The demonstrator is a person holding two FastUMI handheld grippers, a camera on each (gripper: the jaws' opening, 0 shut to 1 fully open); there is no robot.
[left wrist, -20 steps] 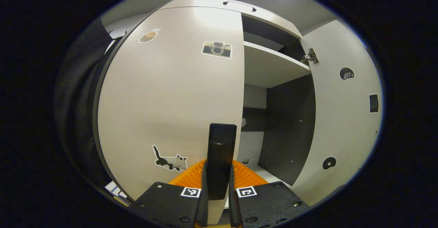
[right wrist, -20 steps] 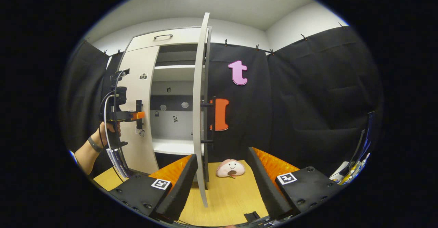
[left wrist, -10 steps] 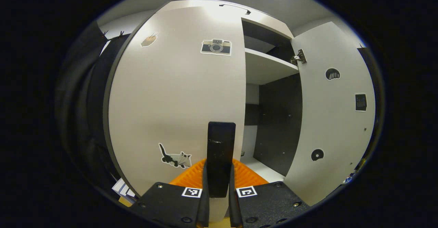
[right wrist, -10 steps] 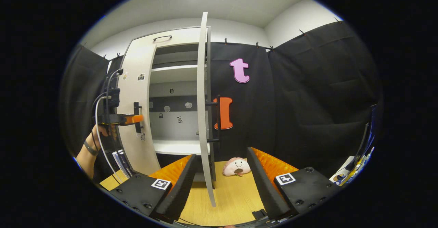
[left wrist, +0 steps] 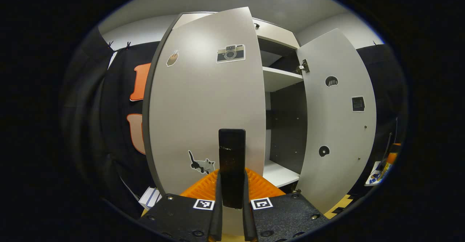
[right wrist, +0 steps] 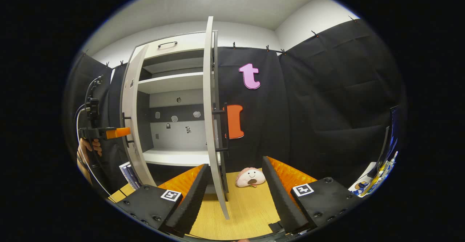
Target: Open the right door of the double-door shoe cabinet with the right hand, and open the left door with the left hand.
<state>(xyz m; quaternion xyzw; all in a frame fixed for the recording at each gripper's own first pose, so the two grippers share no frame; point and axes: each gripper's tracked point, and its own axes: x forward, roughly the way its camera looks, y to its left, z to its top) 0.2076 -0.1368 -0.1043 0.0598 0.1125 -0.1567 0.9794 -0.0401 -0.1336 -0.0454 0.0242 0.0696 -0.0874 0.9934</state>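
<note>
1. The left gripper (left wrist: 231, 198) was clamped on the left door's handle (left wrist: 231, 165); the left door (left wrist: 203, 104) stood partly swung out.
2. The right gripper view showed the right gripper (right wrist: 232, 194) spread wide around the right door (right wrist: 210, 118), seen edge-on, touching nothing.
3. The cabinet's shelves (right wrist: 170, 82) lay exposed; their small contents were indistinct.

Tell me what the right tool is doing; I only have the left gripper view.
Observer: The right tool is open. The right door stands edge-on between its fingers, and the right handle is ungripped.
Operator: Anything behind that door?
Observer: A plush toy lies on the wooden surface beyond it.
Operator: How open is my left door?
Observer: Seen side-on, the left door stands well open, with the left tool at the left handle.
</note>
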